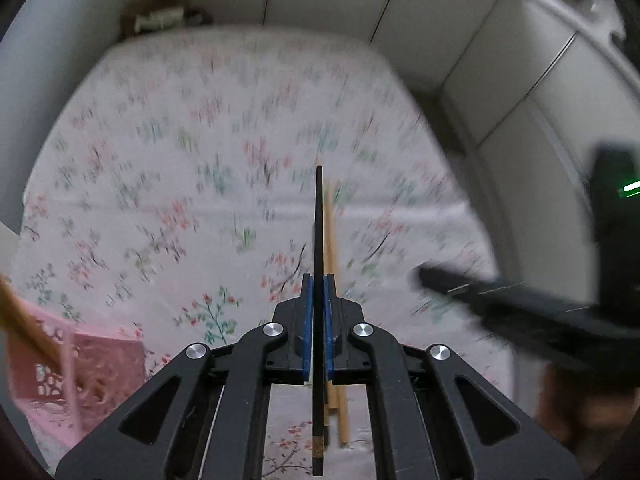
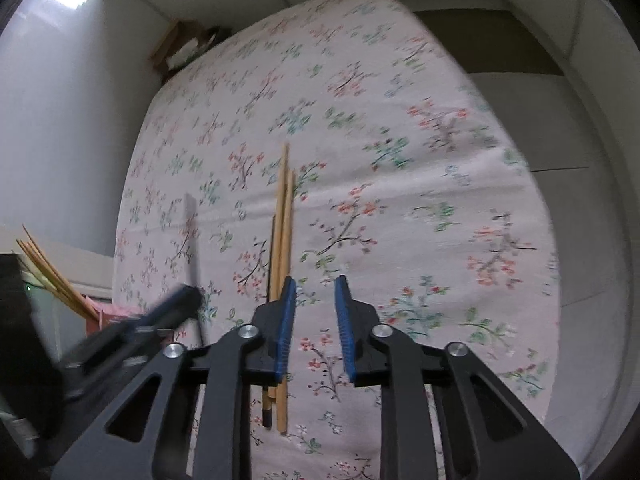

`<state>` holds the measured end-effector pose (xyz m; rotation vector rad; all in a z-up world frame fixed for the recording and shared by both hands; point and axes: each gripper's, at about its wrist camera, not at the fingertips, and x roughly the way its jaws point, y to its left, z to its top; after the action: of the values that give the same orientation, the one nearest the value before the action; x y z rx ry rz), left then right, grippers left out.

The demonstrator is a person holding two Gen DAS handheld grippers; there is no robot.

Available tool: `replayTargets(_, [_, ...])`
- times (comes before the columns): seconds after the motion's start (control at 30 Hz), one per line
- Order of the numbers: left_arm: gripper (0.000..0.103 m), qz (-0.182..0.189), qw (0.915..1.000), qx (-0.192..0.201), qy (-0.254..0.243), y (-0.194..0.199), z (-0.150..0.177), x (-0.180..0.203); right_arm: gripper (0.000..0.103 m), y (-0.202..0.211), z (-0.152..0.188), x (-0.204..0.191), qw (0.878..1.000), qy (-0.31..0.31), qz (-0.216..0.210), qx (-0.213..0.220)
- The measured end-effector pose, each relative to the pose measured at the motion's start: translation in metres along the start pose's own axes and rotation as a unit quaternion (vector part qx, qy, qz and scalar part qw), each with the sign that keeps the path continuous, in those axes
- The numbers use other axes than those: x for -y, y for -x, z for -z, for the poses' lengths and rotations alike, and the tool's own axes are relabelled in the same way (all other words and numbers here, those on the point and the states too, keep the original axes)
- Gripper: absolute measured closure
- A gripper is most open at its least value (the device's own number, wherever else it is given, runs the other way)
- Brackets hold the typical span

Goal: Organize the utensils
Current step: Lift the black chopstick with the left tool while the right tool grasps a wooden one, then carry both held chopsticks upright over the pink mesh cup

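The left gripper [image 1: 316, 312] has its fingers clamped on a black chopstick [image 1: 319, 240]: light, stiff, likely slippery, gripped mid-length. The right gripper [image 2: 315, 322] stands empty, fingers apart, beside the wooden chopsticks [image 2: 285, 208] at frame centre.

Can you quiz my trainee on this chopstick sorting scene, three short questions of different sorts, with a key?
1. True or false: the left gripper is shut on a black chopstick.
2. What stands in the pink basket? A) spoons B) wooden chopsticks C) nothing
3. Fill in: between its pads, the right gripper holds ____.

Key: 1 true. 2 B. 3 nothing; its jaws stand apart beside the loose chopsticks on the floral cloth.
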<state>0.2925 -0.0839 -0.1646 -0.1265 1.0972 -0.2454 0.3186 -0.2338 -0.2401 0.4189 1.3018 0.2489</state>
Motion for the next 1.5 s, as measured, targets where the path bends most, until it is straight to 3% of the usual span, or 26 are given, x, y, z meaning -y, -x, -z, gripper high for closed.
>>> replayTargets(0.2, [0.099,0.035,0.9957,0.085,-0.002,0.056,-0.004,-0.007,0.088,-0.039,0.001,-0.018,0.999,0.02,-0.012,-0.045])
replayTargets(0.3, [0.099,0.038,0.9934,0.107,-0.006,0.069,-0.004,-0.008,0.09,-0.055,-0.001,-0.022,0.998,0.017,-0.006,-0.055])
replayTargets(0.63, [0.099,0.044,0.991,0.126,-0.015,0.085,-0.003,-0.02,0.094,-0.074,-0.007,-0.034,0.997,0.04,0.045,-0.051])
replayTargets(0.83, [0.099,0.048,0.9887,0.141,-0.019,0.093,-0.003,-0.02,0.096,-0.072,-0.01,-0.034,0.997,0.033,0.047,-0.044])
replayTargets(1.03, [0.099,0.055,0.9848,0.164,-0.017,0.106,-0.003,-0.026,0.096,-0.031,-0.014,-0.039,0.999,0.033,0.024,0.01])
replayTargets(1.27, [0.099,0.062,0.9785,0.196,-0.014,0.125,-0.004,-0.032,0.096,0.02,-0.014,-0.051,0.993,0.054,-0.009,0.102])
replayTargets(1.37, [0.099,0.064,0.9718,0.227,-0.013,0.143,-0.003,-0.041,0.096,0.043,-0.011,-0.064,0.985,0.073,-0.025,0.151])
replayTargets(1.5, [0.099,0.048,0.9548,0.293,-0.013,0.174,0.003,-0.065,0.096,0.07,-0.004,-0.081,0.971,0.091,-0.052,0.213])
